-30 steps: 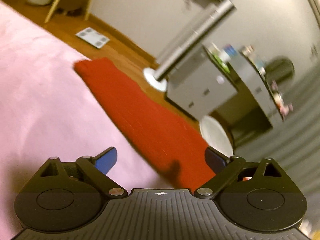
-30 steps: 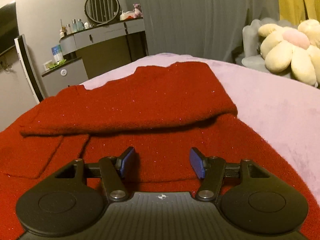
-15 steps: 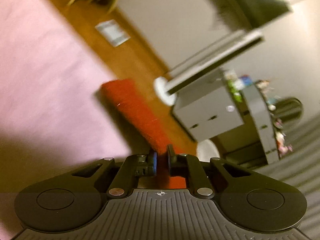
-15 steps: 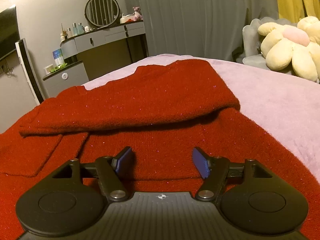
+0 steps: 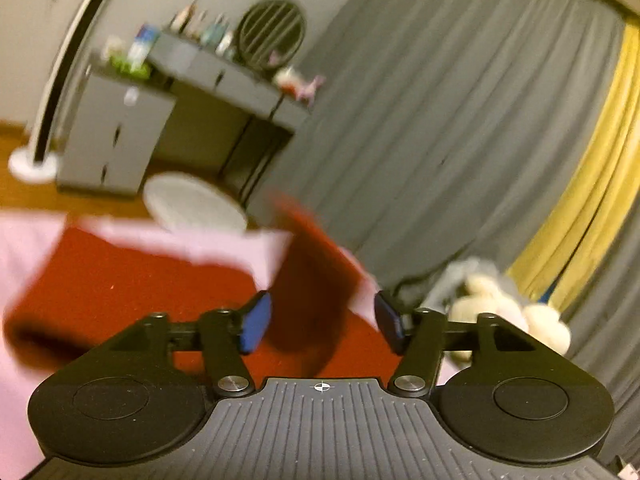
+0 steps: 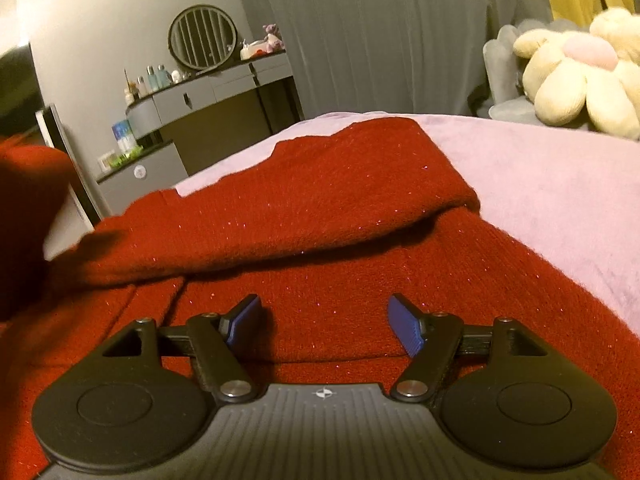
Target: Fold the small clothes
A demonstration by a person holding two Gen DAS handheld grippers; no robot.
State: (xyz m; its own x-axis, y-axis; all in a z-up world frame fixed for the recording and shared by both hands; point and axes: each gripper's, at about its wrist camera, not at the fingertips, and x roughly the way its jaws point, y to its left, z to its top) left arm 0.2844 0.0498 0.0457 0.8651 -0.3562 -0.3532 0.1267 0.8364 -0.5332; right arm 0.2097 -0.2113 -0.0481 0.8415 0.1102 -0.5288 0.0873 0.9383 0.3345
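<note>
Red sweater spread on bed, one part folded over. Your left tongs opening, released flap falling between jaws. Right tongs opening, empty, above hem. Risk: flap lands crooked, so fold bunches.

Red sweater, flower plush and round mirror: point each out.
red sweater (image 6: 320, 208), right wrist view, on the folded-over upper layer.
flower plush (image 6: 588, 48), right wrist view, on its pink centre.
round mirror (image 6: 202, 38), right wrist view, on its slatted face.

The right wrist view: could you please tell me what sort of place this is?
Most likely a bedroom: a pink plush bedspread, a grey dressing table with a round mirror, and a cream flower-shaped plush cushion.
</note>
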